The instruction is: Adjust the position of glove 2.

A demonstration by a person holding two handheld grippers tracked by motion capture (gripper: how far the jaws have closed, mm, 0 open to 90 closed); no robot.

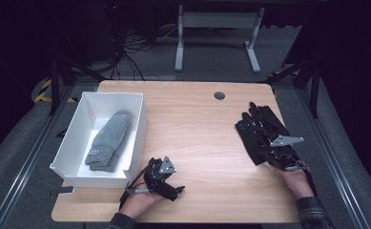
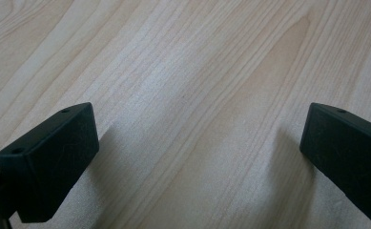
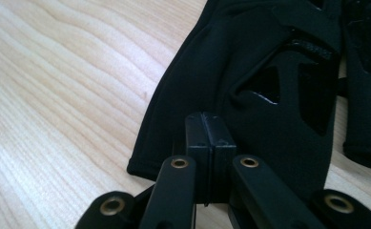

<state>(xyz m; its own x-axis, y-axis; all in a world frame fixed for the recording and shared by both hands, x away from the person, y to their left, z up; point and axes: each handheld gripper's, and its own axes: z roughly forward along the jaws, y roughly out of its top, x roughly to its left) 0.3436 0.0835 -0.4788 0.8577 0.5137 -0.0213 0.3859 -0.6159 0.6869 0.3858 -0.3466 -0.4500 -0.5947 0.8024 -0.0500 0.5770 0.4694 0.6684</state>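
Right gripper (image 3: 207, 129): jaws pressed fully together, pads meeting at the cuff edge of the black glove (image 3: 250, 95). Whether fabric is pinched between the pads cannot be told. In the high view this gripper (image 1: 269, 151) sits over the near end of the glove (image 1: 258, 131), which lies flat on the right part of the wooden table (image 1: 197, 124).

Left gripper (image 2: 197, 152): jaws spread wide over bare tabletop, holding nothing. It (image 1: 171, 183) rests just beside the white box (image 1: 135, 138) containing a grey mitten (image 1: 109, 140).
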